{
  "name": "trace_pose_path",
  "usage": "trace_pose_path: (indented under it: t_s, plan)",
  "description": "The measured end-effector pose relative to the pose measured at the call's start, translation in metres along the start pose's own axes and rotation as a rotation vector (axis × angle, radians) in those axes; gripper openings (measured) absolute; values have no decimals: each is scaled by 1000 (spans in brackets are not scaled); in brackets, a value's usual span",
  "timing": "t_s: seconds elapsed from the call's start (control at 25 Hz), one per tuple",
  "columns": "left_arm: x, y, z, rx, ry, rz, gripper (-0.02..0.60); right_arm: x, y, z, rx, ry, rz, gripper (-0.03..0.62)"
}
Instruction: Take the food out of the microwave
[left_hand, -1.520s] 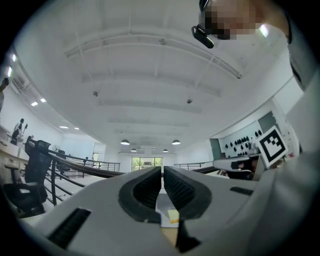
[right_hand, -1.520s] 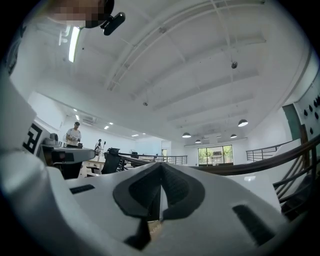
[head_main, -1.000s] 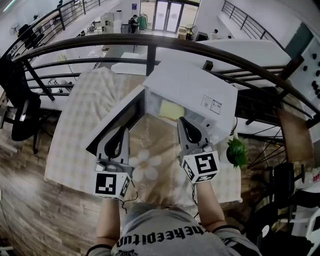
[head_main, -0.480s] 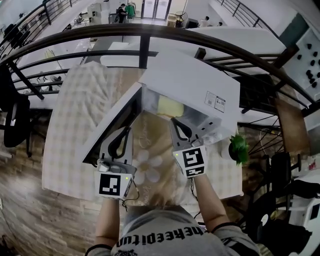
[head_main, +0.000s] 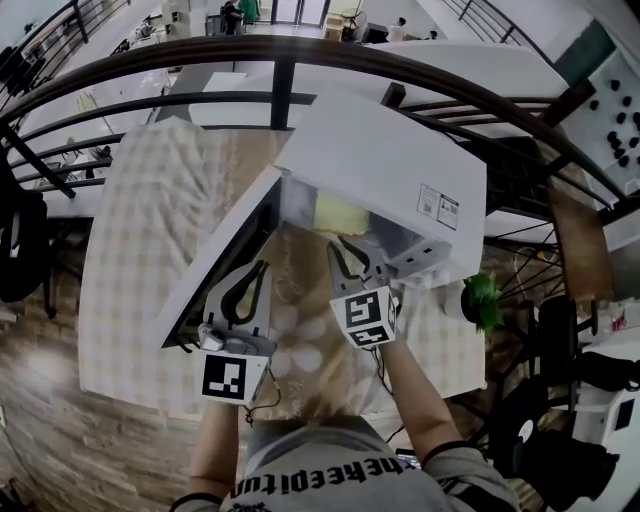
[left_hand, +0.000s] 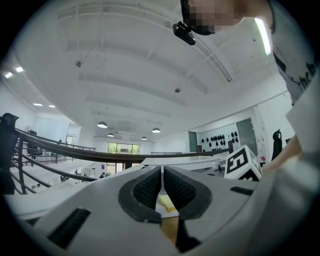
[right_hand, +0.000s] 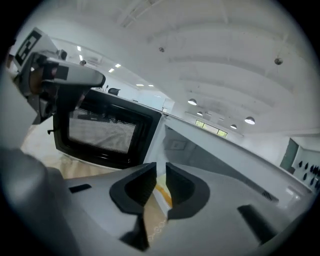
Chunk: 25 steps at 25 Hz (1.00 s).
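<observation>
Moved since a second ago: both grippers have come down closer to the microwave (head_main: 390, 165). The right gripper (head_main: 338, 250) did most of it, and its tips now sit right at the lip of the microwave's opening instead of a bit short of it.
right gripper jaws: pinched together a second ago, now opening. There's a narrow gap between the pads with nothing in it, so it's empty.
left gripper (head_main: 258, 272): out in front of the microwave on the door side of the opening, a little further back than the right one. Its jaws are pressed together bar a hairline slit, holding nothing.
food (head_main: 340, 213): pale yellow, flat-ish thing inside the microwave's cavity, same spot as before. It's just past the right gripper's tips, and neither gripper is on it.
microwave door (head_main: 215, 255): swung wide open on the microwave's left side, no change there. Its dark window faces the right gripper's camera.
tablecloth (head_main: 150, 230): checked, under the microwave and spreading out to its left and front.
potted plant (head_main: 482, 302): small green one just off the microwave's front right corner.
railing (head_main: 300, 62): dark curved rail running behind the microwave.
</observation>
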<state>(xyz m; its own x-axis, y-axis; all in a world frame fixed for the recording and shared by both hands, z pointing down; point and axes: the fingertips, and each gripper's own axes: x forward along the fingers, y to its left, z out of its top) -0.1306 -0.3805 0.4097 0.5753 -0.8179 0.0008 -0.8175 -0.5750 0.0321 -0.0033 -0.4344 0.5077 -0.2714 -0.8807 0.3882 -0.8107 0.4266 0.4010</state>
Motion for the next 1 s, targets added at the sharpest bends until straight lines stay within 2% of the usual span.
trace_pose_path:
  t_s: [0.68,1.0]
  plan:
    - [20,6,-20,-22,30,-48,15,69,8,-62,-323,189,-23,160]
    - [19,13,-29,-21,58,-45,15,99,14,-84,-420,251,-27,184]
